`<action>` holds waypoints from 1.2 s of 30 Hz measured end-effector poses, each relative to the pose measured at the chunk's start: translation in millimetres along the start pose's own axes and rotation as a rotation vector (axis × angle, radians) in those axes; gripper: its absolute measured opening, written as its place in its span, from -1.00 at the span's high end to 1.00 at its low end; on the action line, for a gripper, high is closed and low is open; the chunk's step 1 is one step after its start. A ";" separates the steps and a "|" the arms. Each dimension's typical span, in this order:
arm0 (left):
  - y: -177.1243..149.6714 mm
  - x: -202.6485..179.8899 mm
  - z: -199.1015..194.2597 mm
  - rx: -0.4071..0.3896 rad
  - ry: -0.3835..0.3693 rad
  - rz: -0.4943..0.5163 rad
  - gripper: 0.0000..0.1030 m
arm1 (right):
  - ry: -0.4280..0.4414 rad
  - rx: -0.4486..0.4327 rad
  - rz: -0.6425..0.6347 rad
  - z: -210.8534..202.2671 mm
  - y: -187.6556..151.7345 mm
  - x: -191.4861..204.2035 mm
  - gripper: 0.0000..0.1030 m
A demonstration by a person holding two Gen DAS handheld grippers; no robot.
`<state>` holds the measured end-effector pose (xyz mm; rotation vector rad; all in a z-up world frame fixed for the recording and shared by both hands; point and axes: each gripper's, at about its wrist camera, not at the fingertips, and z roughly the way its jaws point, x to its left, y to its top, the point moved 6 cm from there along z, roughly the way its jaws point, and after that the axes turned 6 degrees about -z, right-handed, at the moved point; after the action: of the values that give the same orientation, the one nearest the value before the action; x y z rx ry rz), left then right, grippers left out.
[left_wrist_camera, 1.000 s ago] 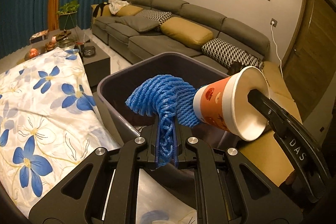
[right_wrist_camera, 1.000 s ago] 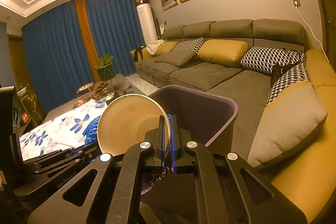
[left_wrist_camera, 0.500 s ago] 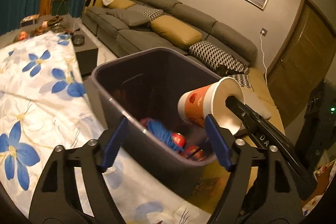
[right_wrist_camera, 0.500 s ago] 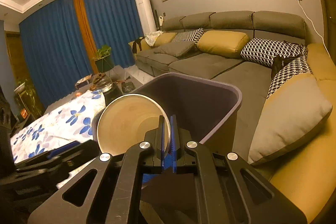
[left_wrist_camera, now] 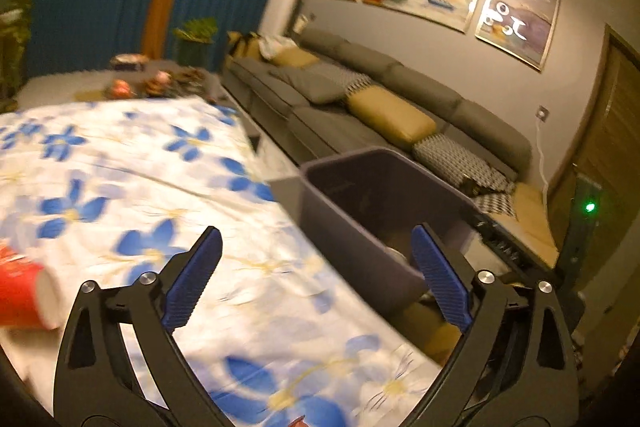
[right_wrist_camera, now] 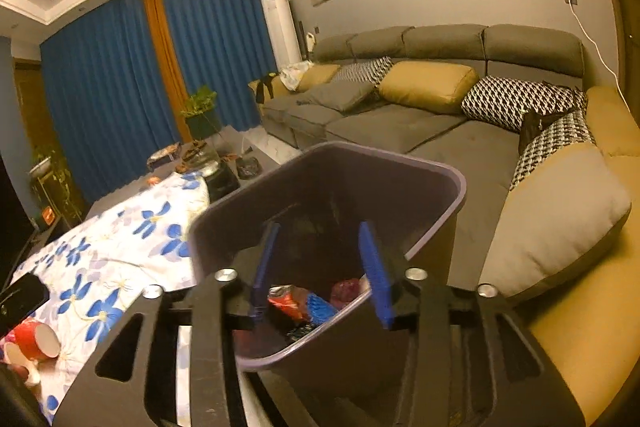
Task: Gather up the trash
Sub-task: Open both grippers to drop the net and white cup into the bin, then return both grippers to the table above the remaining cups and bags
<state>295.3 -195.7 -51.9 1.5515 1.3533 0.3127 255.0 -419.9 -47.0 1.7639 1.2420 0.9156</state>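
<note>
A dark grey trash bin [right_wrist_camera: 436,183] stands beside the table; in the right wrist view it holds red wrappers and a blue foam net [right_wrist_camera: 320,307]. My right gripper [right_wrist_camera: 320,267] is open and empty just above the bin's mouth. My left gripper [left_wrist_camera: 316,275] is open and empty over the flowered tablecloth [left_wrist_camera: 120,167], with the bin [left_wrist_camera: 360,195] to its right. A red paper cup [left_wrist_camera: 24,299] lies on its side on the cloth at the far left; it also shows in the right wrist view [right_wrist_camera: 36,341].
A long grey sofa [right_wrist_camera: 400,123] with yellow and patterned cushions runs behind the bin. A low dark table with small items [left_wrist_camera: 152,87] sits past the cloth's far end. A black stand with a green light [left_wrist_camera: 588,211] is at the right.
My left gripper opened, dropped the blue net into the bin and swung left over the table. My right gripper opened and the orange cup it held is gone from its jaws.
</note>
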 end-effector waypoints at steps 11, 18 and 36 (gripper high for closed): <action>-20.2 88.6 -112.6 -0.143 0.309 -0.008 -0.85 | 0.084 -0.007 -0.122 -49.8 -31.7 70.5 -0.65; -33.2 141.9 -181.7 -0.190 0.430 -0.044 -0.85 | 0.250 0.030 -0.208 -79.9 -60.7 152.4 -0.66; -55.8 248.1 -335.4 -0.353 0.655 -0.223 -0.85 | 0.608 0.096 -0.557 -134.1 -155.5 381.3 -0.89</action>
<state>100.0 177.1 -42.6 1.0201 1.8306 0.9228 176.0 4.5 -80.9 1.1131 2.0579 1.0912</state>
